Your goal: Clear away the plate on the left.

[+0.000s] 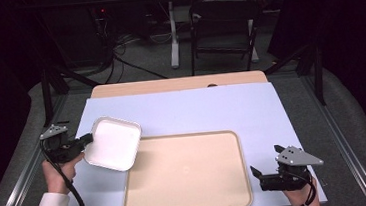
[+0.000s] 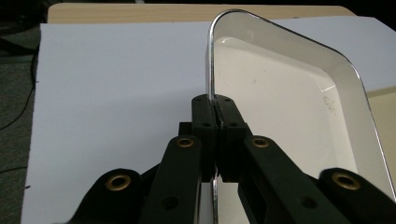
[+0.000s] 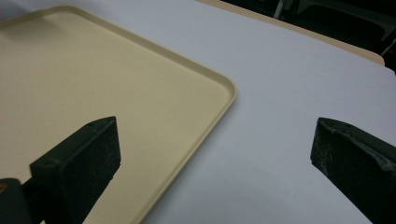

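Pale blue tabletop (image 1: 182, 114) carries a bare beige tray (image 1: 187, 173) at its near middle. Your left gripper (image 1: 87, 139) has its jaws clamped on the rim of the white dish (image 1: 113, 142), held tilted over the tray's far left corner. You likely still have to set it down on the tray, while your right gripper (image 1: 258, 173) waits open-jawed near the tray's right edge.

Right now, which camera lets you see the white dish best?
The high view: it takes in the whole white dish, tilted, overlapping the beige tray's corner, held by the left tongs. The left gripper view gives a close look at its shiny rim pinched between the jaws and part of its inside.
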A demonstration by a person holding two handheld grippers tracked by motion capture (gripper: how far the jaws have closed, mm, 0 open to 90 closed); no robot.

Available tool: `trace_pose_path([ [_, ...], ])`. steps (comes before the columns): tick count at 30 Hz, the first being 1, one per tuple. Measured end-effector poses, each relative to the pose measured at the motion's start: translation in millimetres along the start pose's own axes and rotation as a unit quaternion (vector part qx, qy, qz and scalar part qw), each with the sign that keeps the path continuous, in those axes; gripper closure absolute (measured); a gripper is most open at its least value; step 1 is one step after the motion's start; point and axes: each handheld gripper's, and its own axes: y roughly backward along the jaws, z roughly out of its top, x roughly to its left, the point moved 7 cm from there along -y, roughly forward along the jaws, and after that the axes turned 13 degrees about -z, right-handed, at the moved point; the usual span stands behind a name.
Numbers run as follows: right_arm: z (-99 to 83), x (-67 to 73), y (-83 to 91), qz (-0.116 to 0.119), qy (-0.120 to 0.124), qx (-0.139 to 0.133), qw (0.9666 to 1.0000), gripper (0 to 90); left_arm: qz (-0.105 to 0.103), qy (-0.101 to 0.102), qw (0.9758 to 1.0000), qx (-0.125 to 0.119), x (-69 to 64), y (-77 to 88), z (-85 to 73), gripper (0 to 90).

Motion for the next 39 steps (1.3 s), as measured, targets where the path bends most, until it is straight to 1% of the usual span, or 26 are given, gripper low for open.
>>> trace_pose_path([
  [2,1.8,1.5,-0.8,0.002,0.002,-0.003,1.0,1.1,-0.001,-0.001,1.0,0.001,-1.2,-1.1,0.1,88.5],
  [4,5.3,4.6,-3.3,0.006,0.006,-0.004,1.0,1.1,-0.007,-0.004,1.0,0.001,-6.2,-5.5,0.6,88.5],
  [7,7.6,6.8,-5.3,0.009,0.008,-0.004,0.9999,1.1,-0.01,-0.007,0.9999,0.001,-8.9,-6.9,1.2,88.5],
  [9,10.0,8.9,-7.5,0.01,0.009,-0.004,0.9999,1.1,-0.016,-0.01,0.9998,0.0,-13.0,-8.6,2.1,88.5],
  [10,12.3,10.9,-9.9,0.014,0.009,-0.005,0.9998,1.1,-0.019,-0.015,0.9997,0.0,-16.2,-10.2,3.0,88.5],
  [11,12.3,10.9,-9.9,0.014,0.009,-0.005,0.9998,1.1,-0.019,-0.015,0.9997,0.0,-16.2,-10.2,3.0,88.5],
  [12,14.6,13.2,-12.5,0.017,0.011,-0.005,0.9998,1.1,-0.025,-0.018,0.9995,-0.002,-20.1,-12.8,3.9,88.5],
  [13,14.6,13.2,-12.5,0.017,0.011,-0.005,0.9998,1.1,-0.025,-0.018,0.9995,-0.002,-20.1,-12.8,3.9,88.5],
  [17,19.0,18.7,-16.9,0.024,0.015,-0.006,0.9996,1.1,-0.032,-0.023,0.9992,-0.002,-27.7,-18.6,5.4,88.5],
  [18,20.9,21.0,-19.2,0.026,0.015,-0.003,0.9995,1.0,-0.036,-0.025,0.999,-0.003,-31.8,-21.3,6.5,88.5],
  [19,20.9,21.0,-19.2,0.026,0.015,-0.003,0.9995,1.0,-0.036,-0.025,0.999,-0.003,-31.8,-21.3,6.5,88.5],
  [20,23.3,24.2,-21.6,0.03,0.017,-0.005,0.9994,1.0,-0.041,-0.028,0.9988,-0.003,-35.4,-23.3,7.3,88.5],
  [21,23.3,24.2,-21.6,0.03,0.017,-0.005,0.9994,1.0,-0.041,-0.028,0.9988,-0.003,-35.4,-23.3,7.3,88.5],
  [22,25.3,27.5,-24.2,0.035,0.02,-0.004,0.9992,1.0,-0.046,-0.03,0.9985,-0.004,-39.6,-25.8,8.0,88.4],
  [23,25.3,27.5,-24.2,0.035,0.02,-0.004,0.9992,1.0,-0.046,-0.03,0.9985,-0.004,-39.6,-25.8,8.0,88.4],
  [24,27.9,30.8,-26.1,0.036,0.024,-0.003,0.999,1.0,-0.047,-0.032,0.9983,-0.003,-41.5,-26.9,8.2,88.4],
  [26,29.9,32.8,-27.4,0.039,0.025,-0.005,0.9989,1.0,-0.054,-0.038,0.9978,-0.006,-46.2,-30.8,9.0,88.4],
  [27,29.9,32.8,-27.4,0.039,0.025,-0.005,0.9989,1.0,-0.054,-0.038,0.9978,-0.006,-46.2,-30.8,9.0,88.4],
  [28,32.1,34.7,-29.6,0.04,0.025,-0.005,0.9989,0.9,-0.06,-0.037,0.9975,-0.006,-49.2,-33.1,9.4,88.4],
  [32,34.9,37.6,-32.6,0.042,0.025,-0.006,0.9988,0.8,-0.064,-0.04,0.9971,-0.007,-54.4,-36.1,10.3,88.4],
  [34,38.1,43.2,-36.5,0.051,0.025,-0.005,0.9984,0.8,-0.068,-0.042,0.9968,-0.009,-58.7,-38.0,10.9,88.4],
  [35,38.1,43.2,-36.5,0.051,0.025,-0.005,0.9984,0.8,-0.071,-0.044,0.9964,-0.01,-60.8,-39.3,11.5,88.4],
  [37,39.9,46.6,-38.4,0.055,0.026,-0.005,0.9981,0.8,-0.074,-0.047,0.9961,-0.01,-64.6,-41.4,12.0,88.4],
  [38,42.6,50.8,-40.8,0.061,0.027,-0.006,0.9977,0.8,-0.076,-0.049,0.9958,-0.011,-67.5,-43.2,12.4,88.5],
  [39,42.6,50.8,-40.8,0.061,0.027,-0.006,0.9977,0.8,-0.078,-0.05,0.9956,-0.01,-69.3,-44.4,12.4,88.5],
])
